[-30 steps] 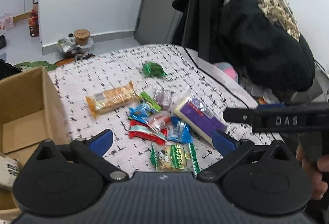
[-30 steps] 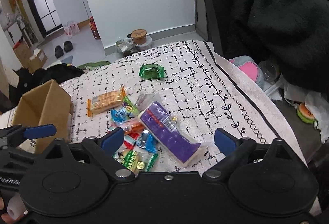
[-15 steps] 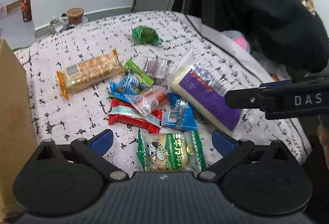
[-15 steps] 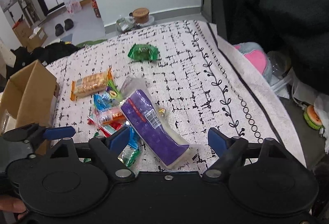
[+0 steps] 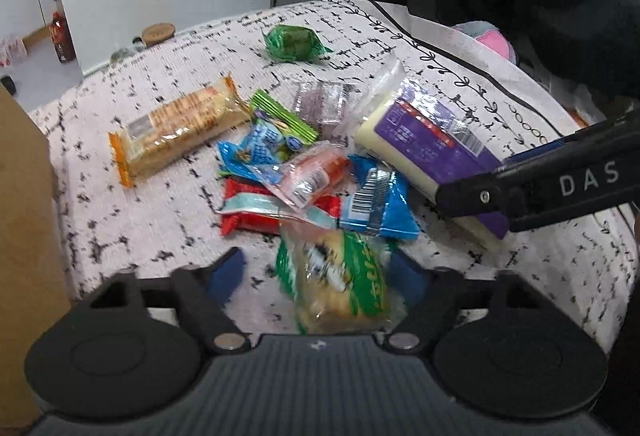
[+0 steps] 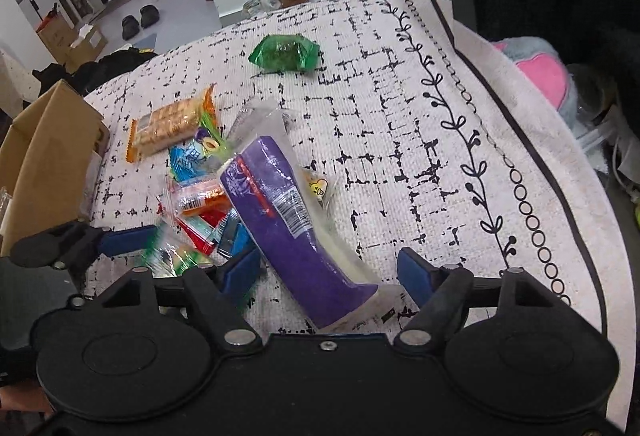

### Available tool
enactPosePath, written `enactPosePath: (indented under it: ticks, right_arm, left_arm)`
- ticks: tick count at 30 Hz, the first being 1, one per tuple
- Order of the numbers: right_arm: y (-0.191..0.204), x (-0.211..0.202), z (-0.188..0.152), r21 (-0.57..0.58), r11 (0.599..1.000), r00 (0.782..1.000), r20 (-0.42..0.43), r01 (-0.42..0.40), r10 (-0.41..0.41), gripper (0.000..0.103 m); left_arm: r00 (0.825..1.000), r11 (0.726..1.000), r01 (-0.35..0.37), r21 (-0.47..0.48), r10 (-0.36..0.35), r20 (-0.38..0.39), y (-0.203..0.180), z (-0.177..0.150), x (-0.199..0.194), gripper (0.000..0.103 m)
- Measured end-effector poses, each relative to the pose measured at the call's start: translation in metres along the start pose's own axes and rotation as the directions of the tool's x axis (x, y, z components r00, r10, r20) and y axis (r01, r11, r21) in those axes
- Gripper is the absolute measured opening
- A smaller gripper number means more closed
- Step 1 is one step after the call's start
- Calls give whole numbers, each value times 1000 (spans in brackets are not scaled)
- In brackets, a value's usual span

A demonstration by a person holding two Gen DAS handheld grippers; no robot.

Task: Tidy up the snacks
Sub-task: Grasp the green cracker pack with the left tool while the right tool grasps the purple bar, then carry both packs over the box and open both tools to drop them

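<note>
Left wrist view — green-and-yellow packet (image 5: pixel 340 284) now between the hand-held gripper (image 5: pixel 320 276) fingers.

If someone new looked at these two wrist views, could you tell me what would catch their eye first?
Probably the heap of bright snack wrappers in the middle of the black-and-white patterned cloth, with the big purple package lying between the open fingers of the right gripper. Next, the green-and-yellow biscuit pack blurred between the open fingers of the left gripper, and the green wrapped snack lying alone farther back.
</note>
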State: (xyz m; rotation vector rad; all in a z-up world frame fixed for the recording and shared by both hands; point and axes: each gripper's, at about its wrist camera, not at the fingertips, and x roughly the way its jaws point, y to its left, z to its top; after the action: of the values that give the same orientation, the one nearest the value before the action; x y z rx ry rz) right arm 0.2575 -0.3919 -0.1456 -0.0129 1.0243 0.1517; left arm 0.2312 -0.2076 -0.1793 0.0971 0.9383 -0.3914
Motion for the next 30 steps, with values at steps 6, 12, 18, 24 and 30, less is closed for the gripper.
enactPosePath:
  ticks: [6, 12, 18, 24, 30]
  right_arm:
    - [2, 12, -5, -64, 998, 1000, -12, 11, -12, 68]
    - [-2, 3, -4, -71, 997, 1000, -8, 28, -29, 34]
    - [-8, -17, -10, -13, 1000, 1000, 18, 21, -21, 31]
    - [5, -36, -13, 13, 1000, 999, 54, 4, -5, 31]
    - [29, -53, -10, 11, 1000, 994, 108, -26, 25, 31]
  left_arm:
    - [1000, 999, 8, -52, -8, 17, 14, 4, -3, 35]
    - [999, 997, 35, -71, -33, 23, 18, 6, -9, 20]
    - [997, 996, 52, -76, -48, 52, 21, 8, -26, 19]
    - [994, 995, 59, -76, -52, 98, 25, 13, -48, 19]
    - [985, 991, 91, -96, -76, 153, 32, 12, -68, 19]
